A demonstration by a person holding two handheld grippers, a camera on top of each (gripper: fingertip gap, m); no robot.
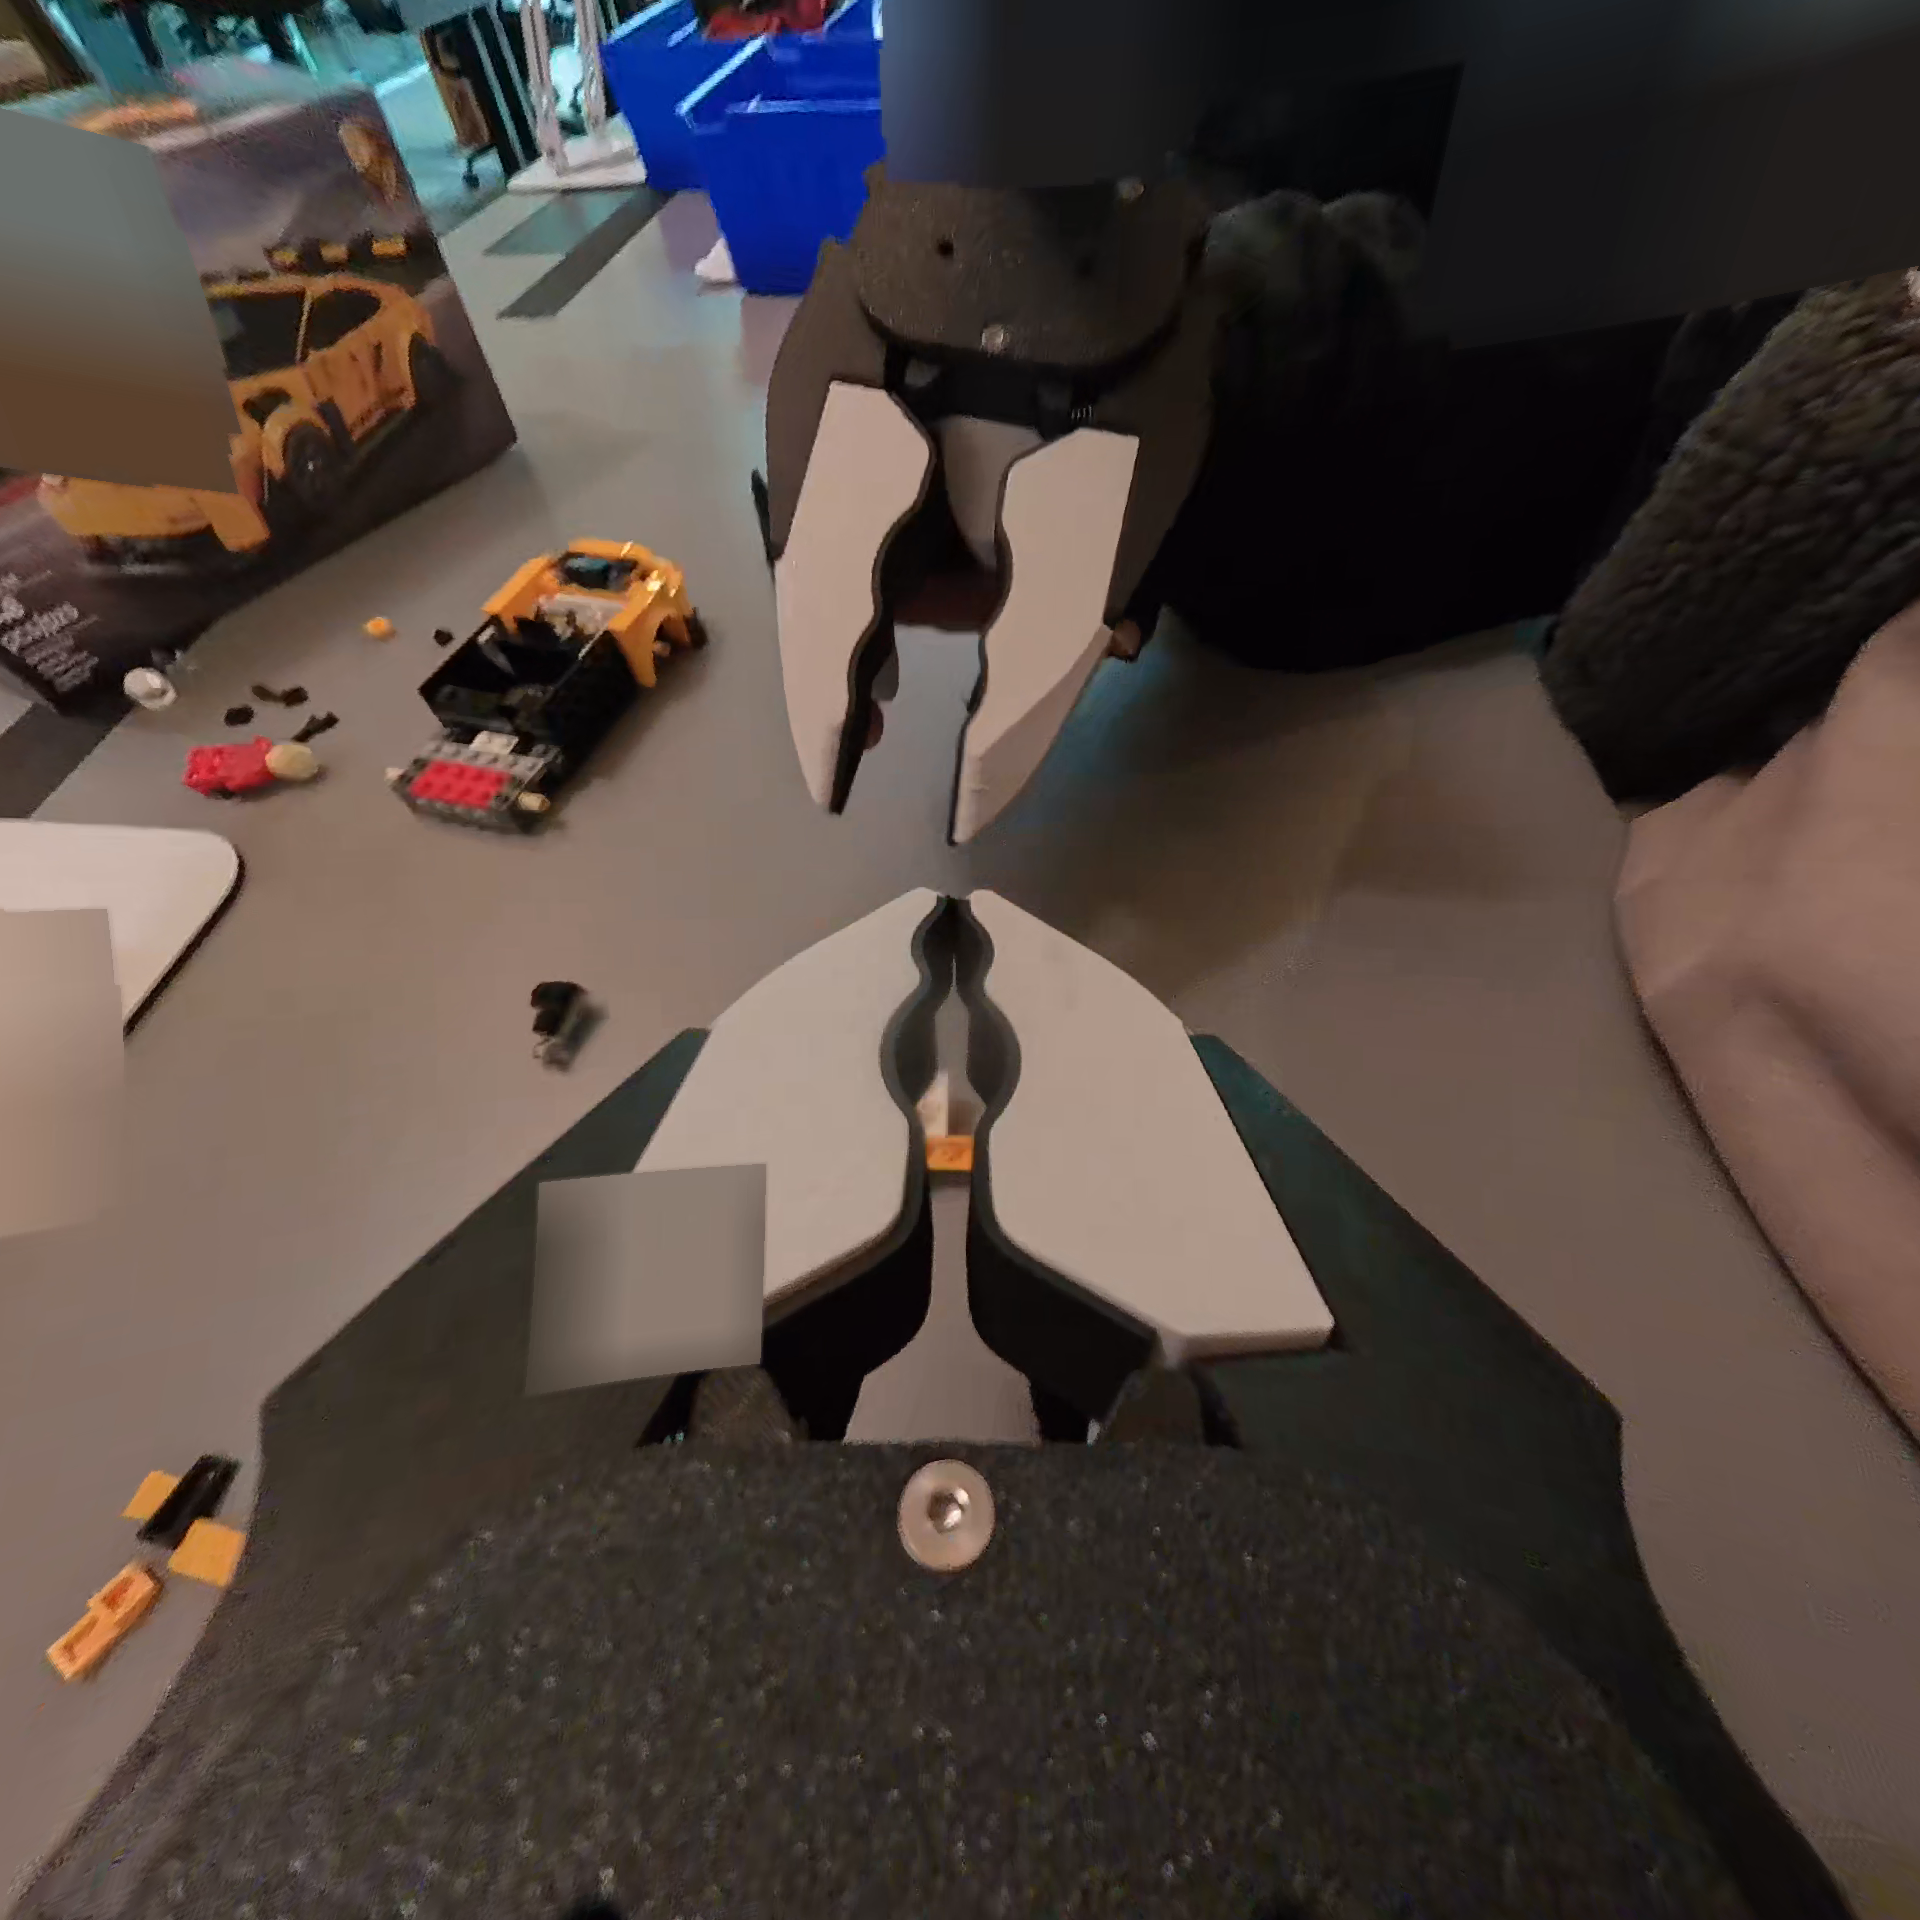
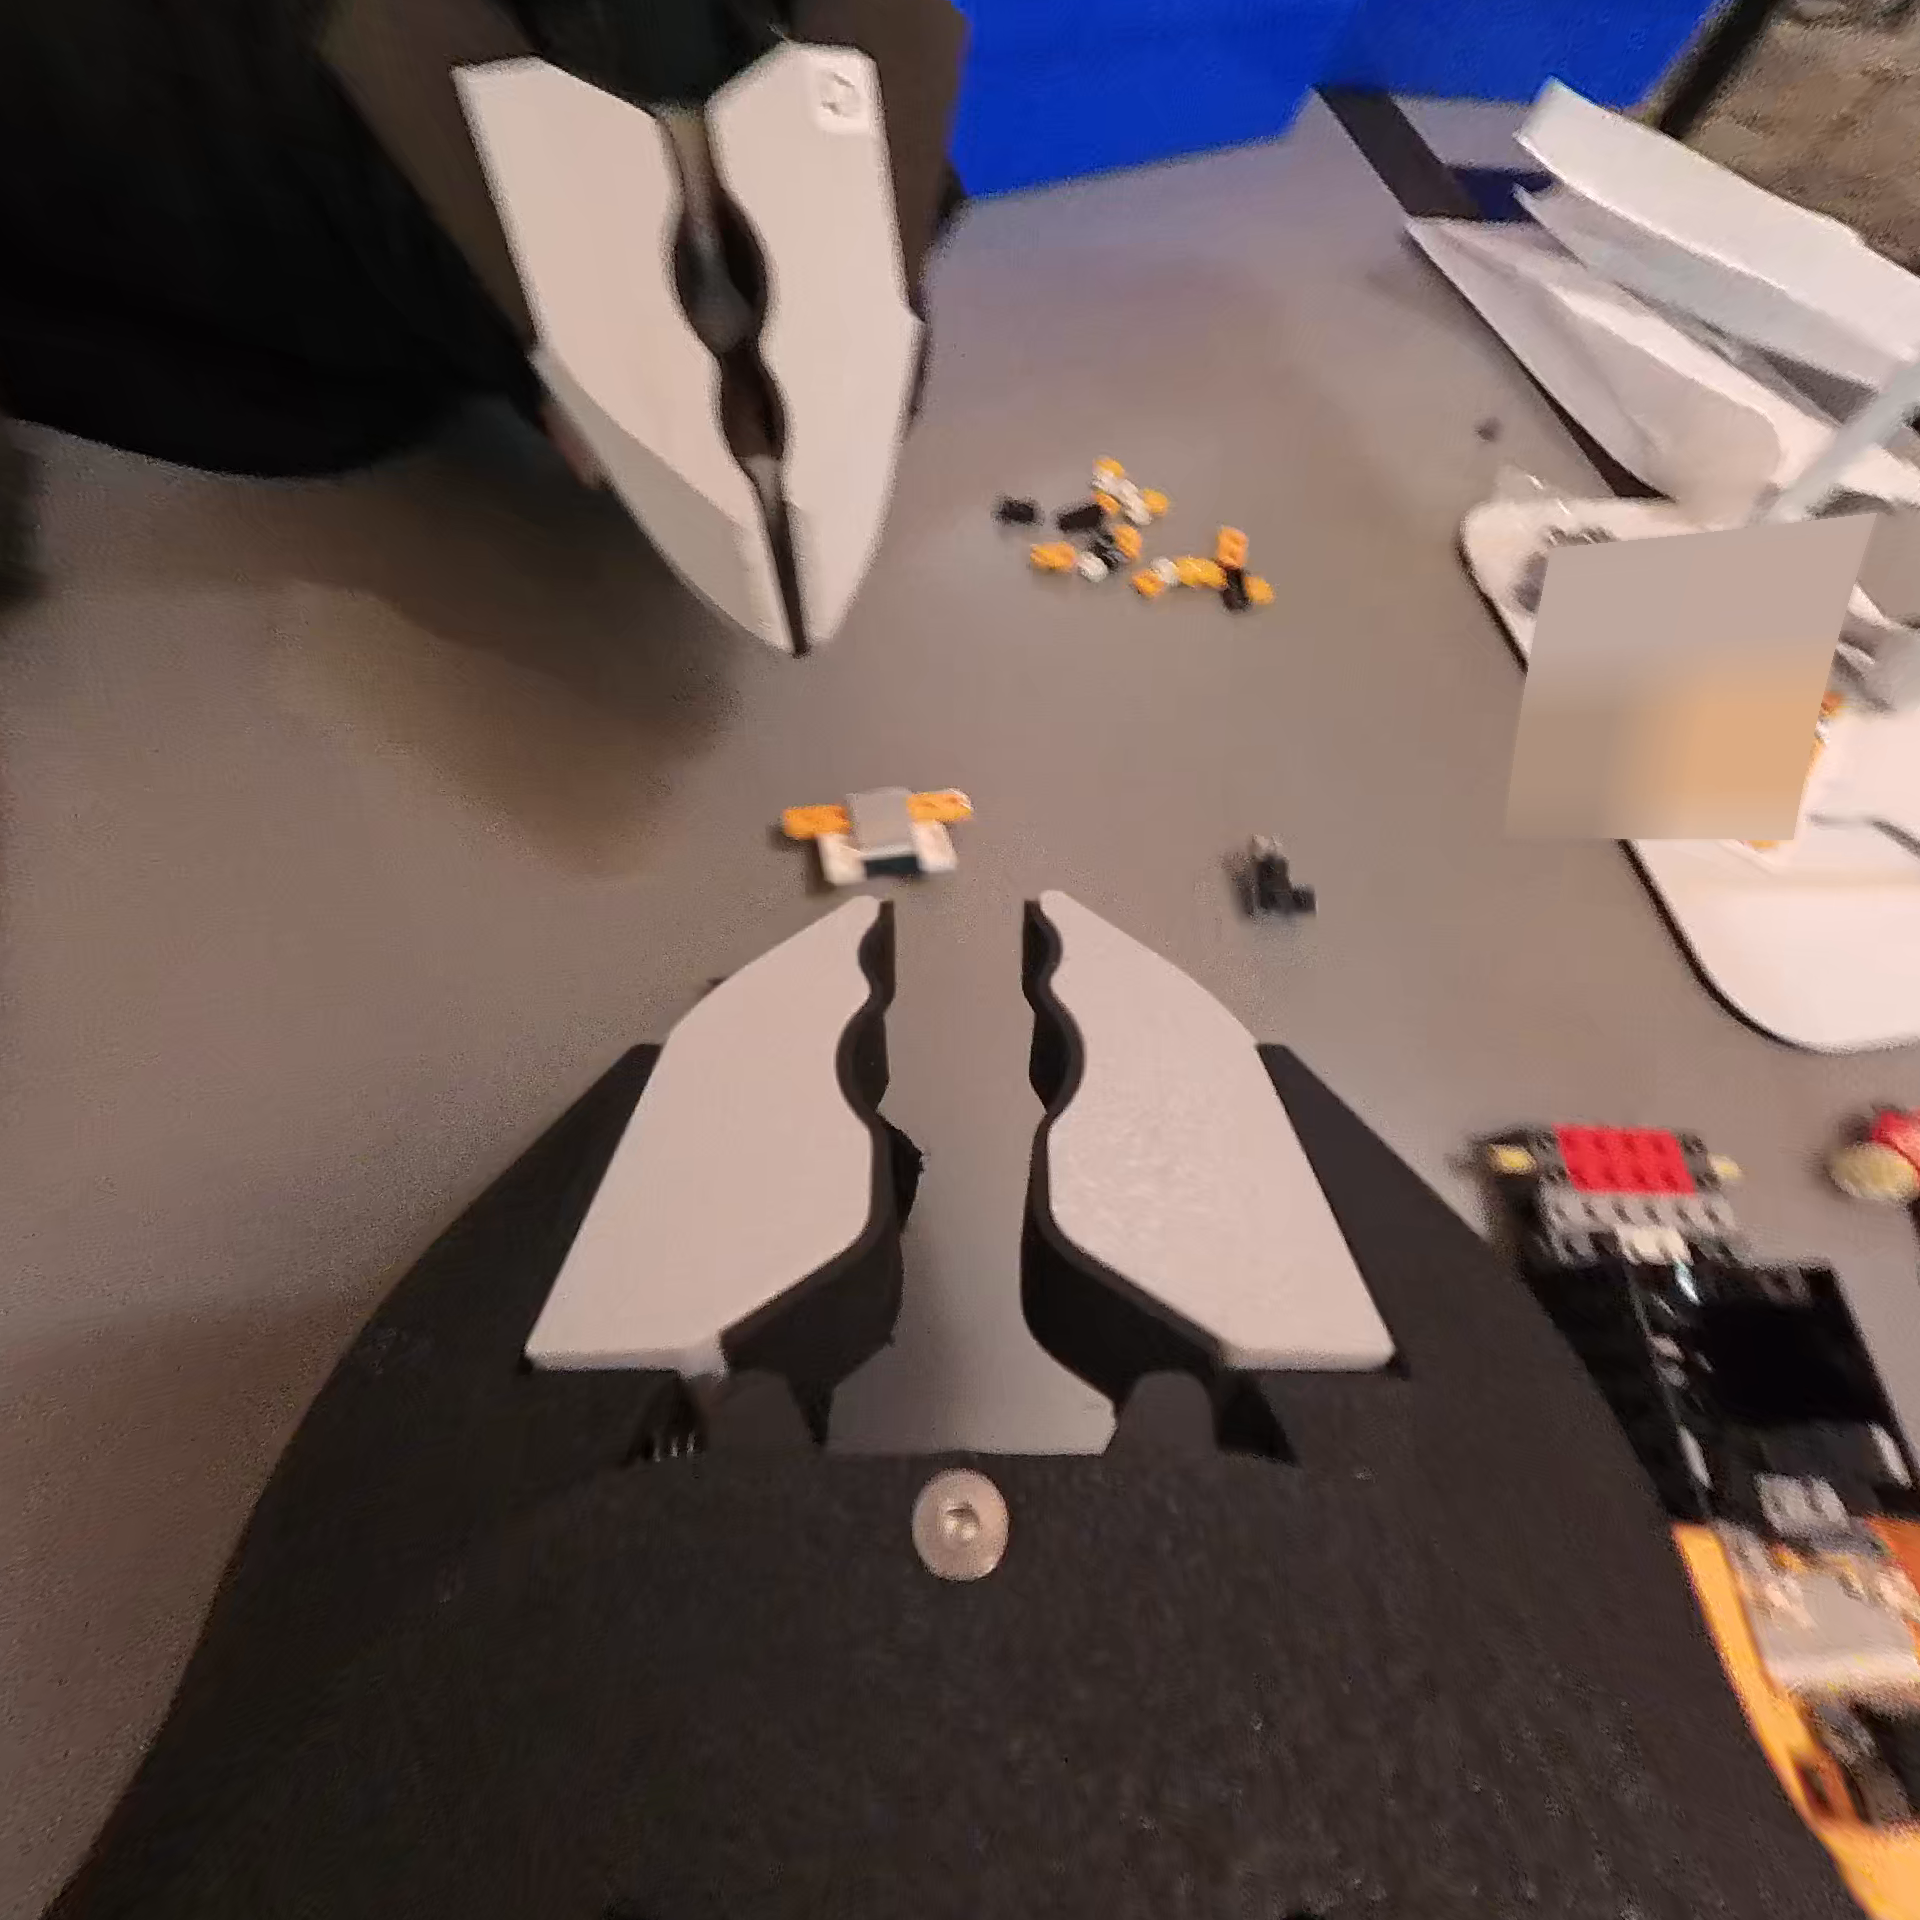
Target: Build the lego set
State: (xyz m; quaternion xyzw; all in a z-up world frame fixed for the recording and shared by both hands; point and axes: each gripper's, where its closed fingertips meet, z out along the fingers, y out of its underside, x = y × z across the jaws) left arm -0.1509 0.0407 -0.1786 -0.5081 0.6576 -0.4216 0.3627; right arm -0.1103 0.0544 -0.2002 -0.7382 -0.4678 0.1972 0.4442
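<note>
My right tongs (image 2: 956, 904) stand apart with nothing between them, hovering low over the grey surface (image 2: 416, 779), and the small orange-and-white sub-assembly (image 2: 878, 831) lies straight ahead of their tips, just beyond them and slightly to the left of the gap's centre line. Its long axis runs crosswise to my fingers, orange wings out to either side, so a straight advance would bring the jaws around the white middle part across its short width (I judge that the better bite). My left tongs (image 1: 951, 904) are closed tip to tip; in the left wrist view a bit of orange and white (image 1: 948, 1127) shows in the hollow further back between the fingers, but I cannot tell whether it is clamped there or is lying on the surface beneath. In the right wrist view those left tongs hang above and beyond the sub-assembly, so my right pair looks nearer to it. Further out, a small black piece (image 2: 1273, 883) sits to the right, a scatter of loose orange and black bricks (image 2: 1143, 540) lies beyond, and the half-built car (image 1: 556, 691) rests well apart, beside the set's box (image 1: 312, 395).
</note>
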